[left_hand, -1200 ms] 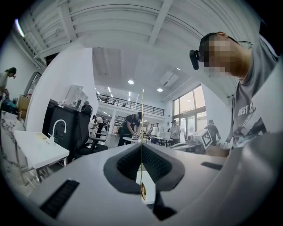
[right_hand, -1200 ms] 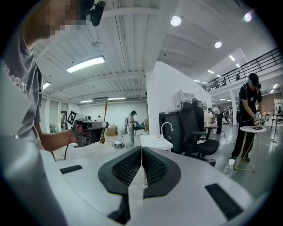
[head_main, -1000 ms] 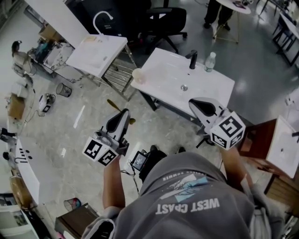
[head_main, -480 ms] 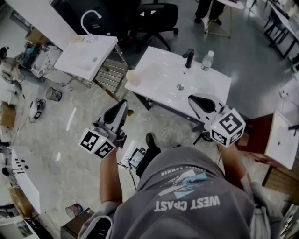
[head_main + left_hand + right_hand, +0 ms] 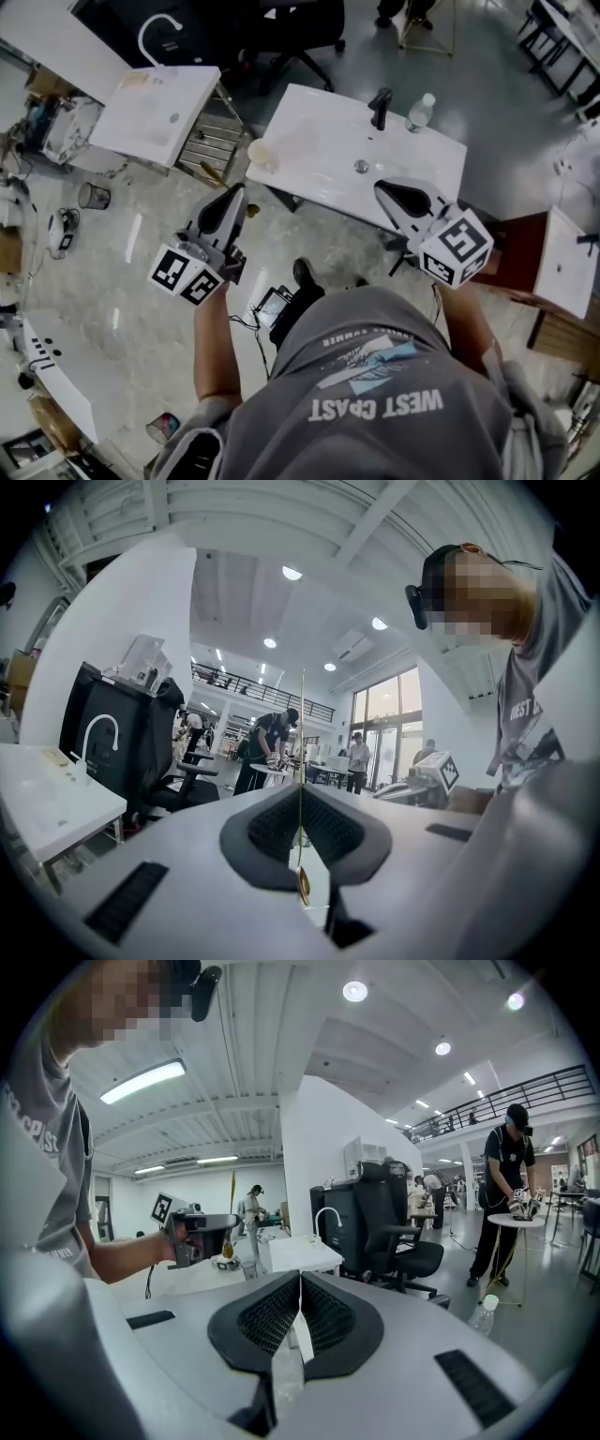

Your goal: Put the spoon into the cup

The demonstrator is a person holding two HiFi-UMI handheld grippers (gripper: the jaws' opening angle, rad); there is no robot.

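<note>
In the head view my left gripper (image 5: 234, 194) is shut on a thin golden spoon (image 5: 212, 172), which lies crosswise in the jaws with its bowl to the right. A pale cup (image 5: 261, 152) stands on the near left corner of the white sink table (image 5: 309, 141), a little beyond that gripper. The left gripper view shows the spoon (image 5: 302, 761) clamped upright between the shut jaws, bowl at the bottom. My right gripper (image 5: 381, 188) hovers over the table's near edge, and in the right gripper view its jaws (image 5: 298, 1299) are shut on nothing.
A black faucet (image 5: 380, 108) and a plastic bottle (image 5: 419, 112) stand at the table's far side. Another white basin on a rack (image 5: 155, 112) is to the left, an office chair (image 5: 300, 23) behind, a wooden stand (image 5: 525, 267) to the right. Other people work far off.
Both grippers have moved forward toward the sink table. The left one, still holding the spoon, has come closer to the cup. The table sits nearer in the head view.
</note>
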